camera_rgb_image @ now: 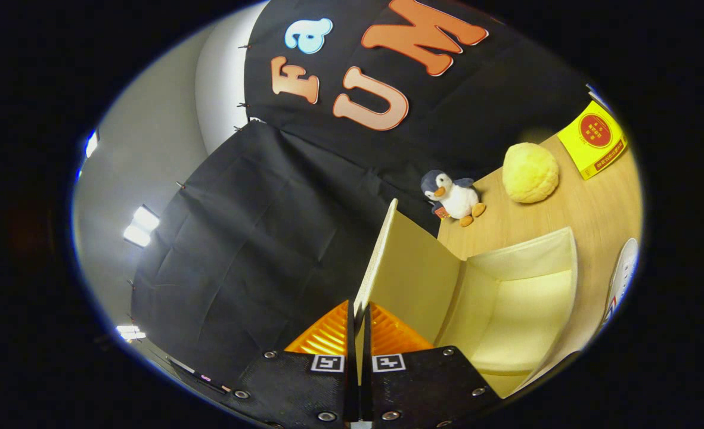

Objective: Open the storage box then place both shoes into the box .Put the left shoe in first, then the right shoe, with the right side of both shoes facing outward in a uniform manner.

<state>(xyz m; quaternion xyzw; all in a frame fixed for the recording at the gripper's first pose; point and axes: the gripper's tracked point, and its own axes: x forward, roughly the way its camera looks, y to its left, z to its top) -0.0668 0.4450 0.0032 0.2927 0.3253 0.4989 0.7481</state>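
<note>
My gripper (359, 325) is shut on the raised lid (408, 280) of the cream storage box (518, 298); both orange fingers (328, 336) press on the lid's edge. The lid stands tilted up and the box's pale inside shows bare beyond the fingers. A white shoe (623, 277) lies on the wooden table past the box's far side, only partly seen.
A plush penguin (454, 196) and a yellow fuzzy ball (529, 173) sit on the wooden table (566, 208) beyond the box. A yellow packet (593, 140) lies farther off. The booth's black cloth wall rises behind them.
</note>
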